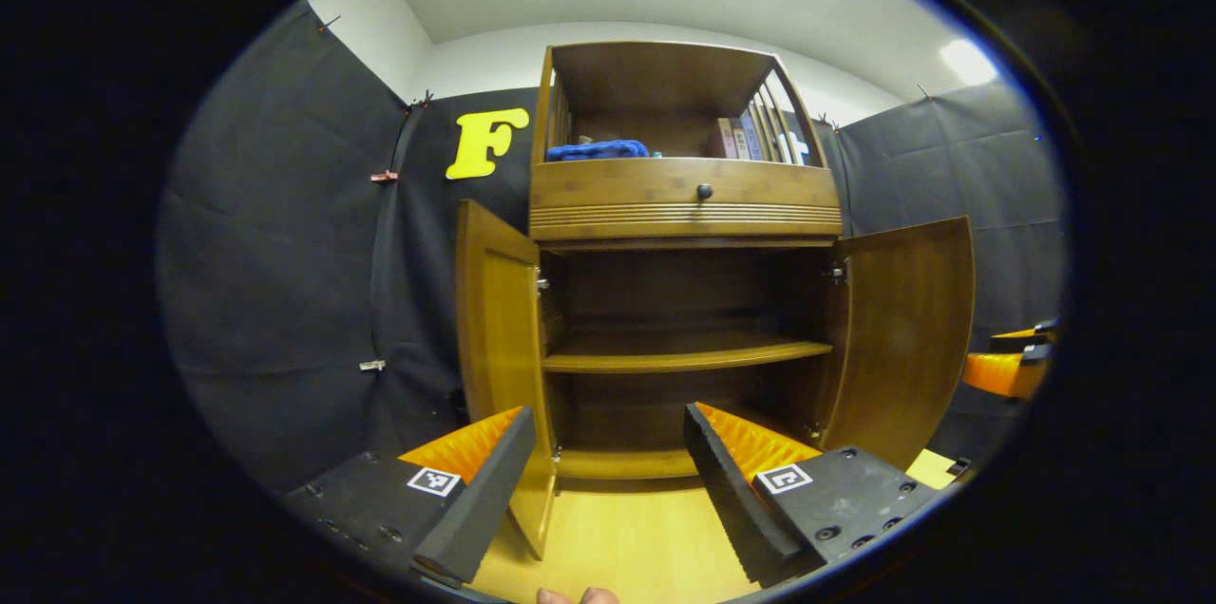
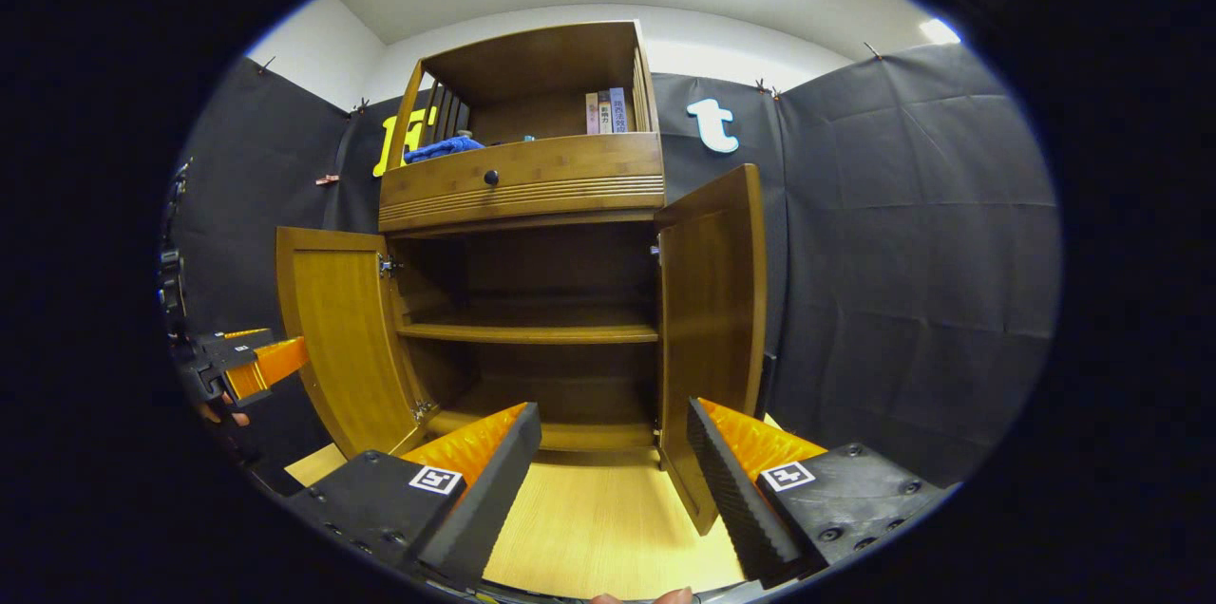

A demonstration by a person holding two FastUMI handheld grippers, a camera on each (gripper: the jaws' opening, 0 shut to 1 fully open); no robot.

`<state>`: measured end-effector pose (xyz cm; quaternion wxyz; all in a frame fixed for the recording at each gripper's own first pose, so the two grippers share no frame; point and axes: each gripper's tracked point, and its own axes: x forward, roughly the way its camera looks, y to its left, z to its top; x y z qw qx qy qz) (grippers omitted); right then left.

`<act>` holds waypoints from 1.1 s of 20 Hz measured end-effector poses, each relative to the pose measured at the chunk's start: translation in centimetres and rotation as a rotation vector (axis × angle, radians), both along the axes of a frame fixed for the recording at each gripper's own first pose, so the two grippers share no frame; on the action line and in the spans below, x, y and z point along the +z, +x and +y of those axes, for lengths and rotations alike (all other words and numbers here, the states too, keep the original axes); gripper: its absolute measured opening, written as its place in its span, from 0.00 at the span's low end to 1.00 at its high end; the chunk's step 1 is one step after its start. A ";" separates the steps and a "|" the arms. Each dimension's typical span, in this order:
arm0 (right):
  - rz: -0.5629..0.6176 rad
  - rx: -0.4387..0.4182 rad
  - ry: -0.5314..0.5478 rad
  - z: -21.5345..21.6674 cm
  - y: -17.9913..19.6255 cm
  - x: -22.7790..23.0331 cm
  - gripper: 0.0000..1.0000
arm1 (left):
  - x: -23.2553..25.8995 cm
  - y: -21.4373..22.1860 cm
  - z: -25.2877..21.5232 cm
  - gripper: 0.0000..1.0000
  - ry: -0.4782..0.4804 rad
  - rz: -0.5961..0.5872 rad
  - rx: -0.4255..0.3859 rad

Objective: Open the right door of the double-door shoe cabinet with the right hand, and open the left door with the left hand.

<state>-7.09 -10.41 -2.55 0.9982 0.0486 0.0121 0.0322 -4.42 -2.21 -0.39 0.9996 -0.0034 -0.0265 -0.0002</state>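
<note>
On the floor, shoe cabinet doors open.

Facing the shoe cabinet from low in front. Both doors swung open: left door turned out wide to the left, right door standing edge-on toward the camera. Inside, one bare shelf across the middle. Above, a drawer front with a dark knob, a blue cloth and some books in the top compartment. Right gripper parted, holding nothing, above the light wooden floor. Left gripper at far left, beside the left door.
</note>
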 end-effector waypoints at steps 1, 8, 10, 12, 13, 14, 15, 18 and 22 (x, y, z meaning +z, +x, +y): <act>-0.003 0.004 0.003 -0.3 -0.1 0.1 0.98 | 0.4 -0.3 -1.1 0.98 -0.003 -0.003 0.000; -0.024 0.038 0.011 -1.8 -0.5 0.7 0.98 | 1.9 -1.5 -6.1 0.98 0.008 -0.009 0.006; -0.023 0.045 0.014 -2.2 -0.5 0.7 0.98 | 2.1 -1.7 -6.9 0.97 0.011 -0.009 0.005; -0.023 0.050 0.015 -2.6 -0.4 0.5 0.98 | 2.1 -1.7 -7.8 0.96 0.014 -0.008 0.003; -0.024 0.053 0.013 -2.8 -0.4 0.6 0.98 | 2.1 -1.6 -8.2 0.98 0.017 -0.007 0.003; -0.025 0.054 0.011 -3.0 -0.4 0.6 0.98 | 2.1 -1.6 -8.5 0.97 0.019 -0.006 0.002; -0.024 0.055 0.009 -3.2 -0.4 0.5 1.00 | 2.1 -1.5 -8.9 0.97 0.022 -0.005 0.001; -0.025 0.056 0.004 -3.7 -0.1 0.4 0.98 | 2.1 -1.1 -9.5 0.96 0.028 -0.005 0.001; -0.028 0.056 0.001 -4.0 0.5 0.4 1.00 | 2.3 -0.6 -9.8 0.98 0.030 -0.013 0.006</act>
